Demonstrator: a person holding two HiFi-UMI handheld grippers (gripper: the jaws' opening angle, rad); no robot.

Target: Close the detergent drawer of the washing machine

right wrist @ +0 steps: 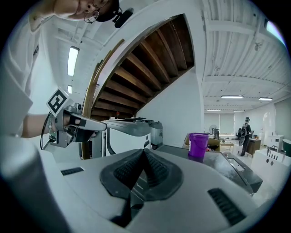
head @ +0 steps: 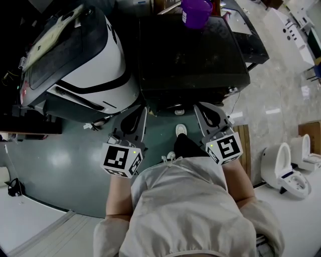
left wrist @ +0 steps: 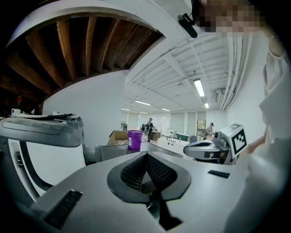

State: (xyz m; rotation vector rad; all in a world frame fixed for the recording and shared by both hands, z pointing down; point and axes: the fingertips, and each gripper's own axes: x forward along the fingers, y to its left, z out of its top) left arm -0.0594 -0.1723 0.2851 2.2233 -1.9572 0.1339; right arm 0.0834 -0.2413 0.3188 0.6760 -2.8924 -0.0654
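Observation:
A dark washing machine (head: 190, 50) stands right in front of me, seen from above; its front face is hidden under its top edge, so I cannot make out the detergent drawer. My left gripper (head: 143, 111) and right gripper (head: 199, 108) are held side by side just short of the machine's front edge, touching nothing. In the left gripper view the ribbed pads (left wrist: 136, 170) meet with nothing between them. The right gripper's pads (right wrist: 157, 169) also meet, holding nothing.
A purple cup (head: 195, 12) stands on the machine's far edge. A white and black appliance (head: 85, 60) stands tilted close on the left. My shoe (head: 181, 129) is on the green floor between the grippers. White toilets (head: 281, 165) sit at the right.

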